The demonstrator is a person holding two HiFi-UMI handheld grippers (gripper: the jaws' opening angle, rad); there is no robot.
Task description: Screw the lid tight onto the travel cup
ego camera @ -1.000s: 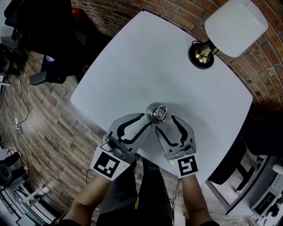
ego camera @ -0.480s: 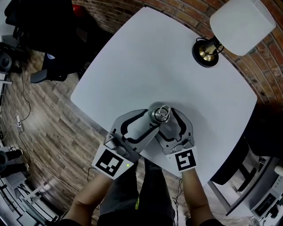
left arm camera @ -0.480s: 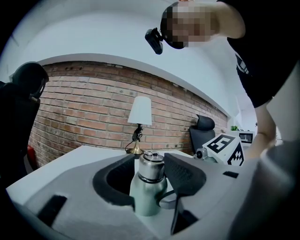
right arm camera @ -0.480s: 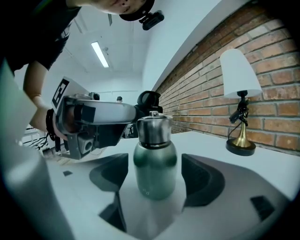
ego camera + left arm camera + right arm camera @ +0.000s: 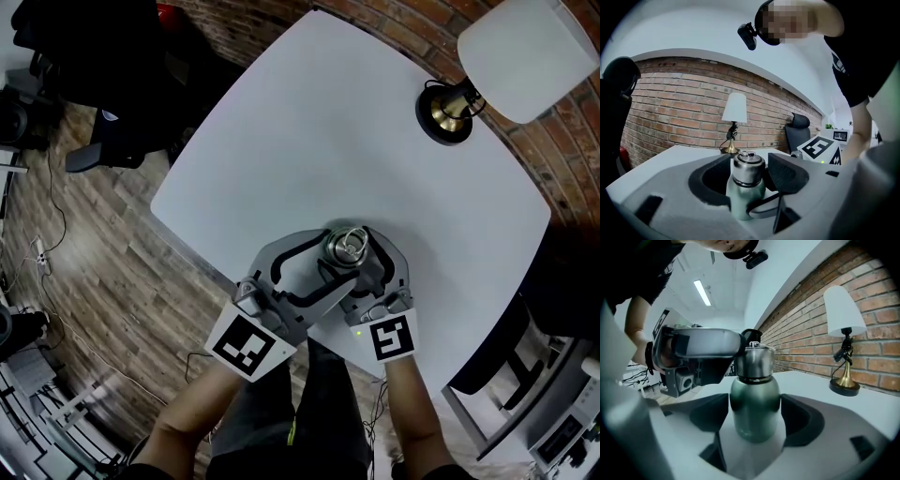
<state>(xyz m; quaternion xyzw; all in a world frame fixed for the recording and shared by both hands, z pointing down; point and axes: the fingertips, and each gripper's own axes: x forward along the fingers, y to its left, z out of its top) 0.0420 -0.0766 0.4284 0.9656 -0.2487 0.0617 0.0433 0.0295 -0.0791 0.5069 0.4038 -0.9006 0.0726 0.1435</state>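
Approach over last second: both grippers in from 6 o'clock, now straddling dark green metal travel cup (image 5: 754, 404), upright near 6 o'clock edge of white table (image 5: 309, 122). Left gripper (image 5: 749, 177): jaws just opened wider, apart beside shiny steel screw lid (image 5: 748, 164), no pinch. Right gripper (image 5: 755, 427): jaws spread fully, flanking cup body, unclamped. Likely meaning: set for hold-and-twist, tightening not begun.

A white square desk with rounded corners (image 5: 309, 131) stands on a brown wood-plank floor (image 5: 103, 281) beside a red brick wall (image 5: 670, 108). A brass table lamp with a white shade (image 5: 514, 54) sits near the desk's far right corner. A black office chair (image 5: 98, 150) stands off its left edge.
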